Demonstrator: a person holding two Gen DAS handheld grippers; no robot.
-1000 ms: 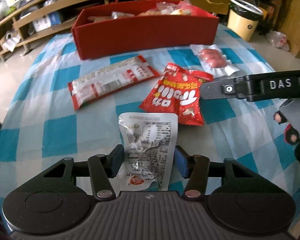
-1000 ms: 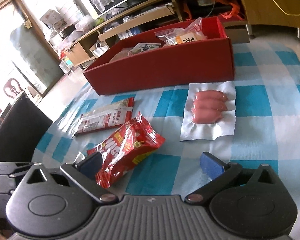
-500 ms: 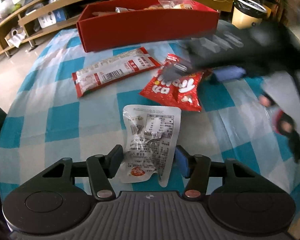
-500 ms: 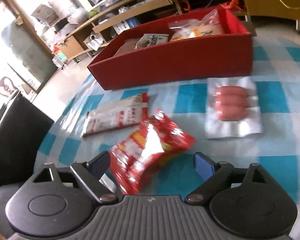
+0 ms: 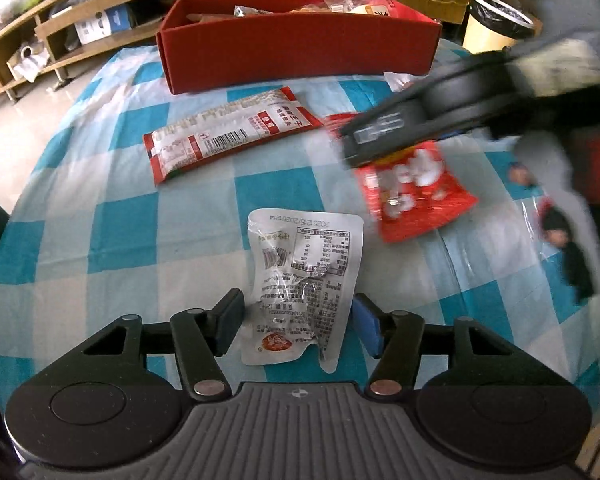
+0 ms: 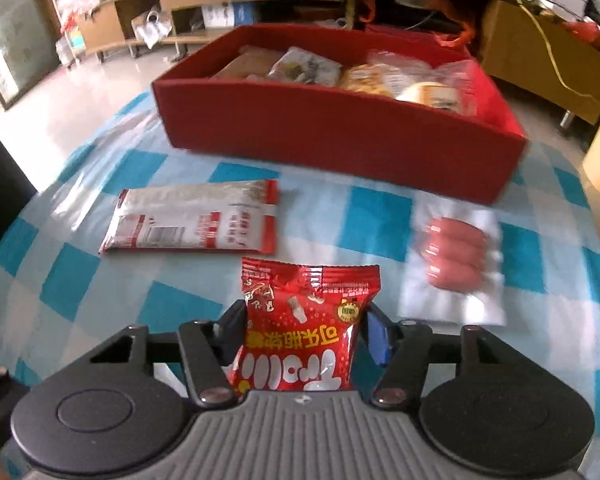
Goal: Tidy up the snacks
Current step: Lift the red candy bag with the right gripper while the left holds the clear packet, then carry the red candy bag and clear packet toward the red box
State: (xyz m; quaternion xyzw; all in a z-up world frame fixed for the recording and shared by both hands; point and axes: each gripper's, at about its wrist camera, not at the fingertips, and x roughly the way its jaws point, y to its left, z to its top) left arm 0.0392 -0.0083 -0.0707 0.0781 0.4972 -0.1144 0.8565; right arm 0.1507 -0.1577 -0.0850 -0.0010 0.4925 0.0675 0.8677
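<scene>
A silver pouch with black print lies on the checked cloth between the pads of my left gripper. Those jaws are opening, and a thin gap shows beside the left pad. My right gripper is closing, with its pads pressing both sides of a red snack bag. In the left wrist view that red snack bag hangs just above the cloth under the blurred right gripper. The red box at the far side holds several snacks.
A long red and white packet lies in front of the box on the left. A vacuum pack of sausages lies on the right. Off the table stand a yellow bin and wooden shelves. The round table drops away on all sides.
My right gripper went from wide open to closed on the red bag, swung round toward the box and raised the bag. The left jaws spread slightly off the silver pouch.
</scene>
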